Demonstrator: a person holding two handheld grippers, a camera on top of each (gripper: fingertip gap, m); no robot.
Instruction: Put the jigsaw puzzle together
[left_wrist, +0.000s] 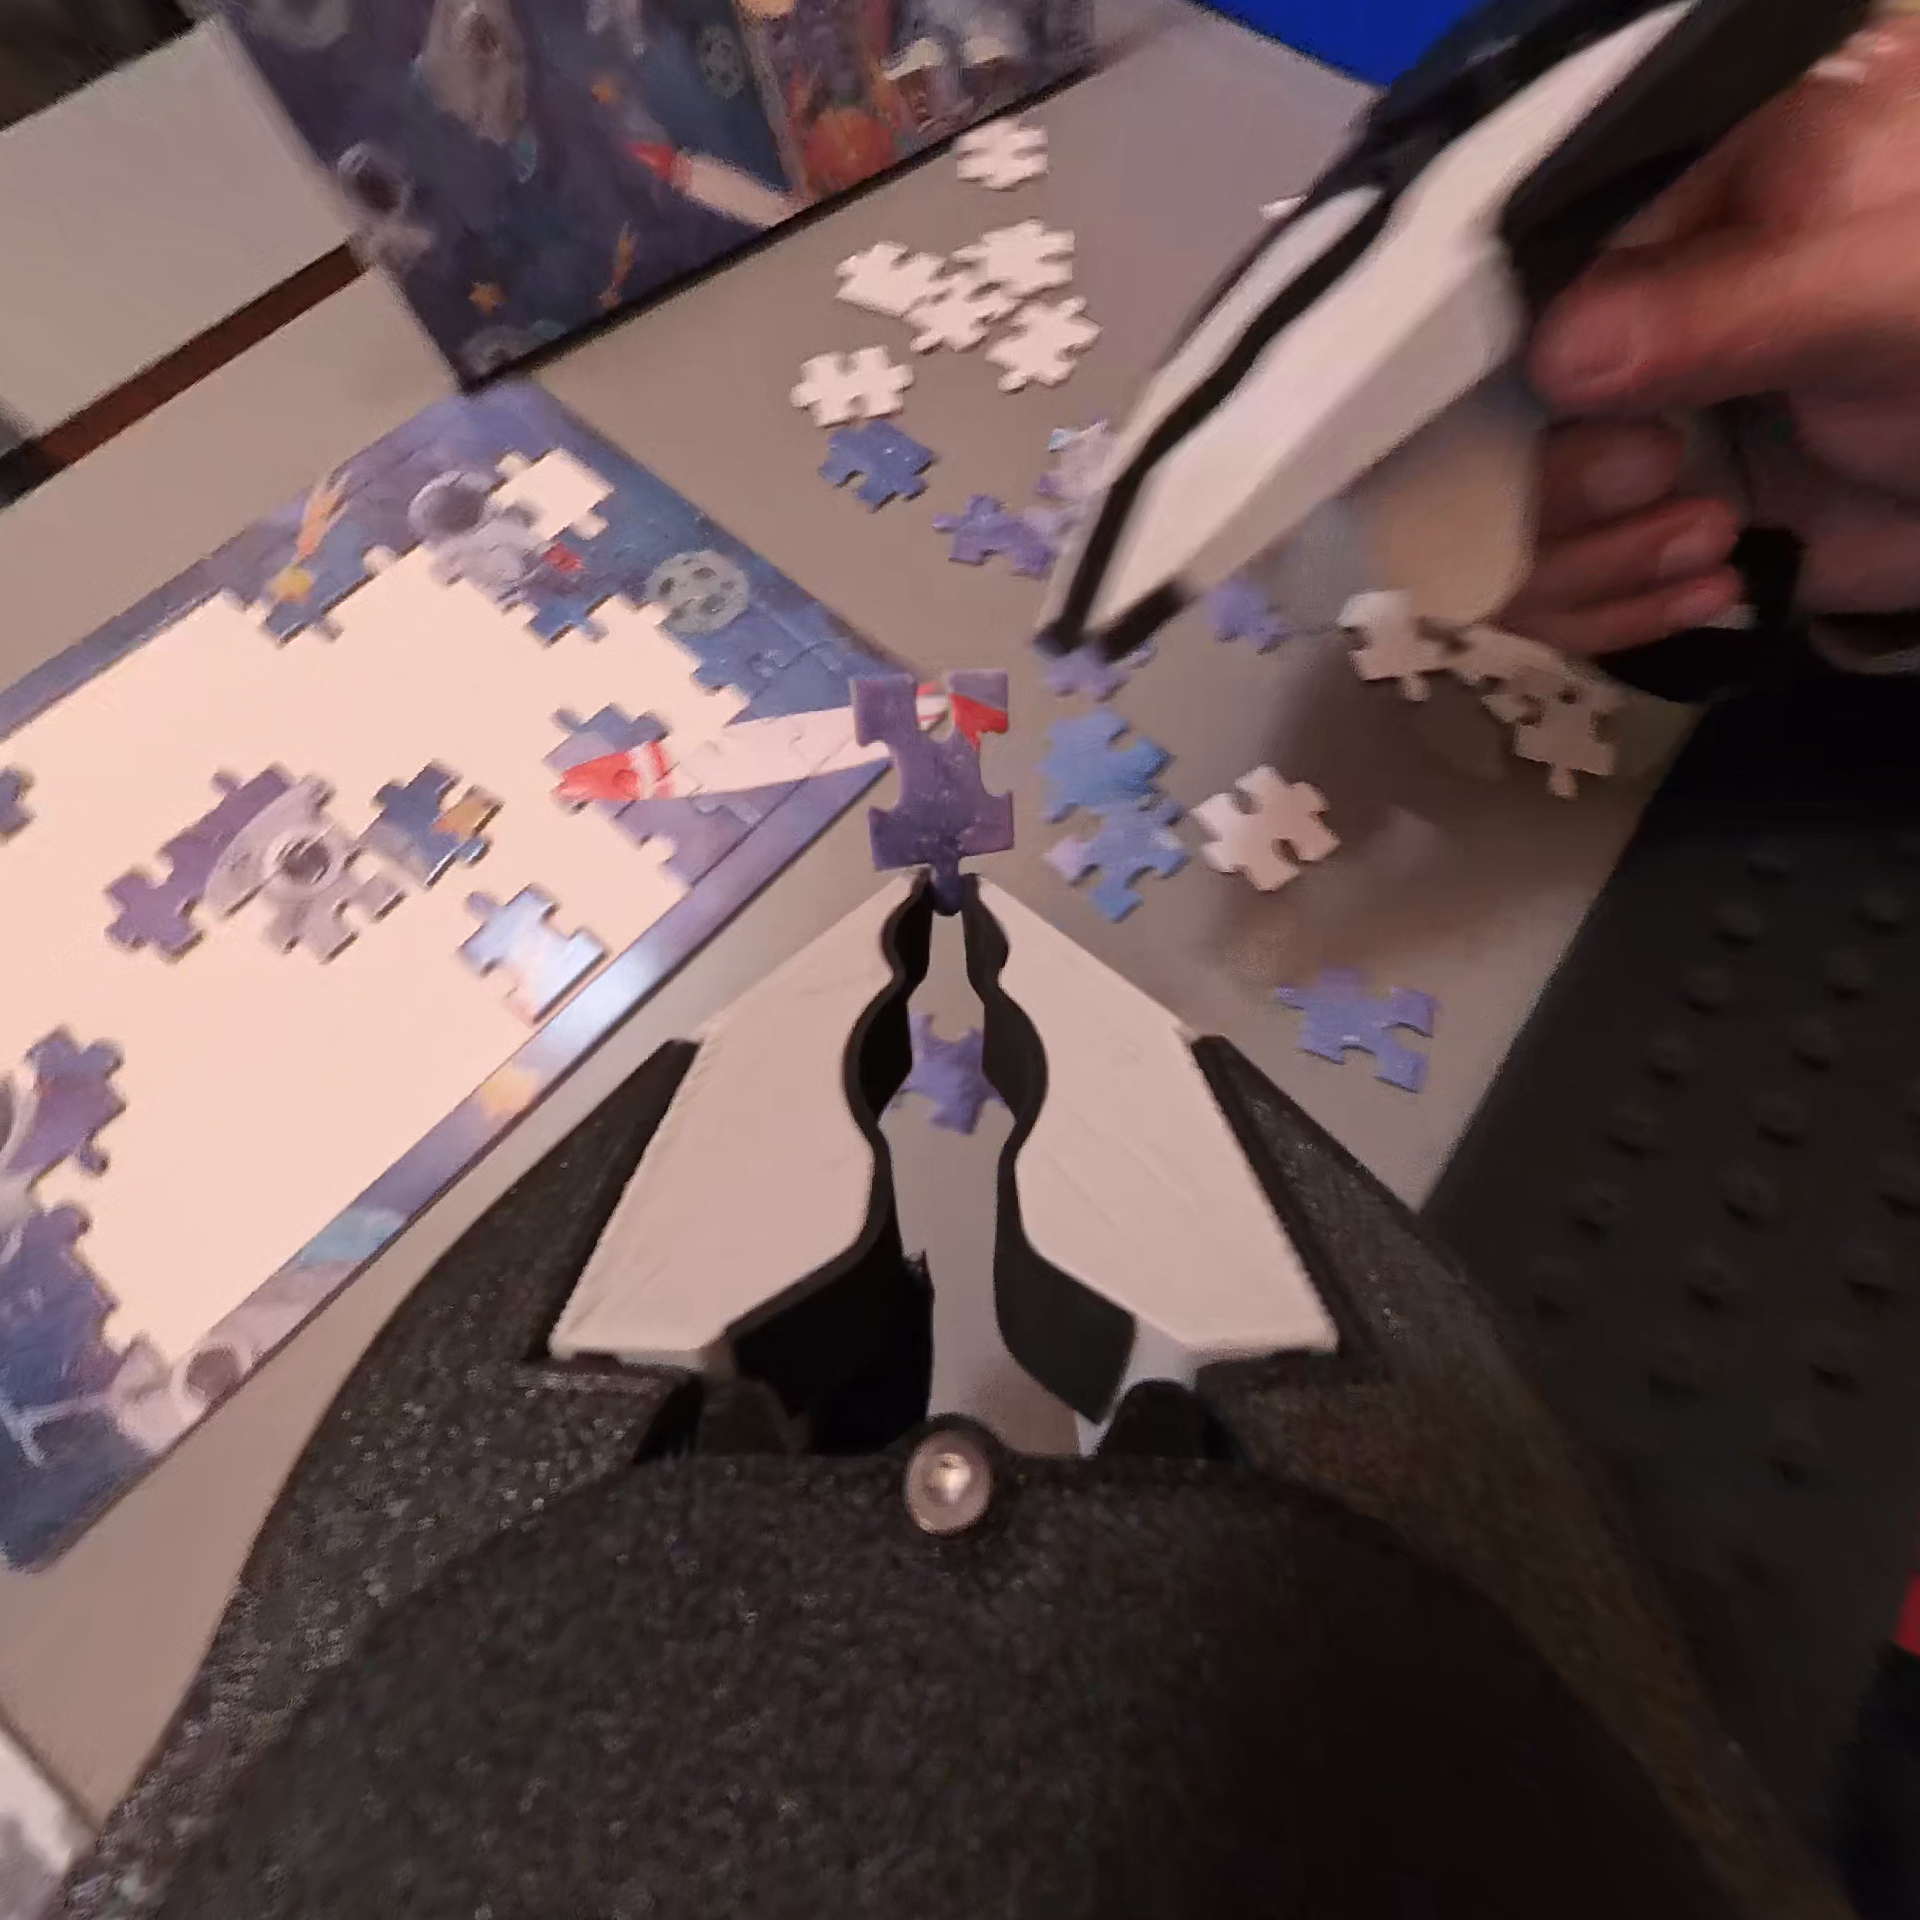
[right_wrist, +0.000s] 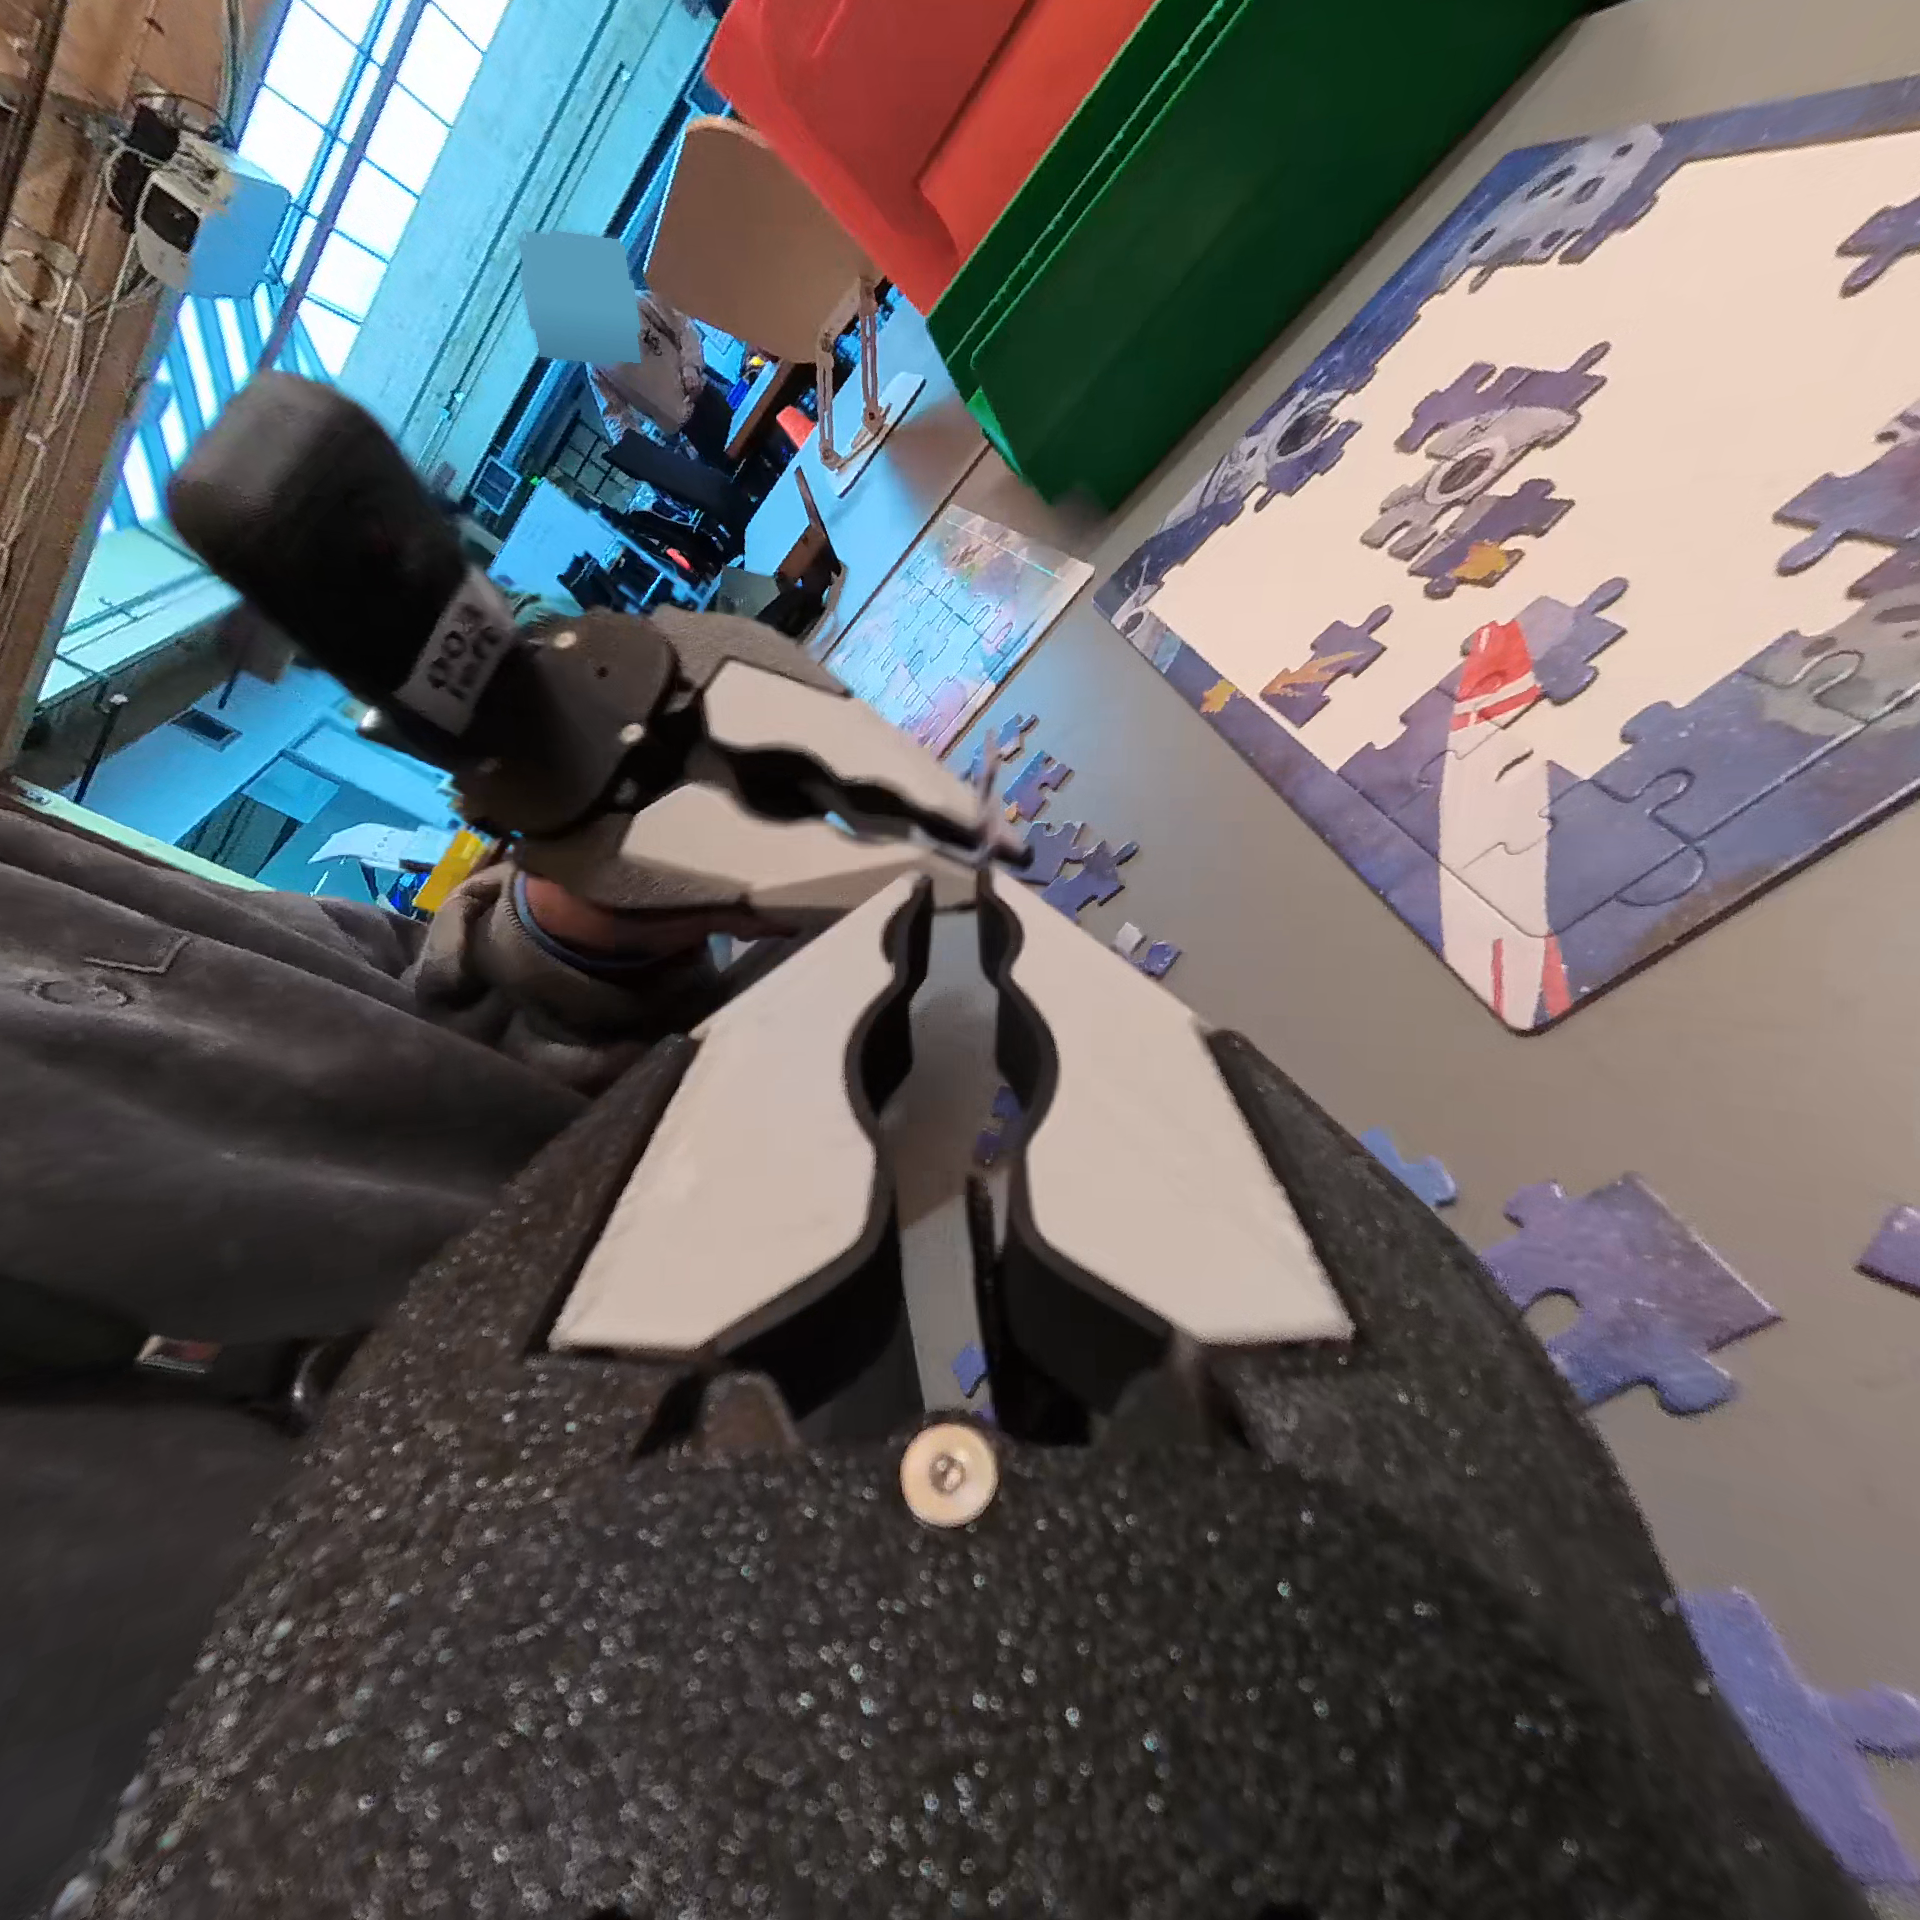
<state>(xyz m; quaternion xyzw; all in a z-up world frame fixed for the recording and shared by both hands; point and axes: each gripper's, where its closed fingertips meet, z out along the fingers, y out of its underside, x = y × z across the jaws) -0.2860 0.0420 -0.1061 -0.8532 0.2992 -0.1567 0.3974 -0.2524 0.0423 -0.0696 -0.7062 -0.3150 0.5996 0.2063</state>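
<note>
1. We hold the left gripper with its tips pinched on the bottom tab of one puzzle piece. The piece stands upright above the tips, clear of the table, printed face toward the camera: dark blue with a red-and-white patch at its top.
2. We keep the pinch firm but confined to the tab, so the piece's other edges remain free for seating.
3. The right gripper has its tips drawn nearly together, a narrow slit between them. We see nothing in it.
4. We judge the red-and-white patch belongs with the rocket printed at the near corner of the puzzle board, just left of the held piece.
5. We should tilt the piece flat, align that patch with the rocket, then lower it.
6. The right gripper can press it home.
7. Loose pieces lie beyond on the table; the puzzle box stands farthest.
</note>
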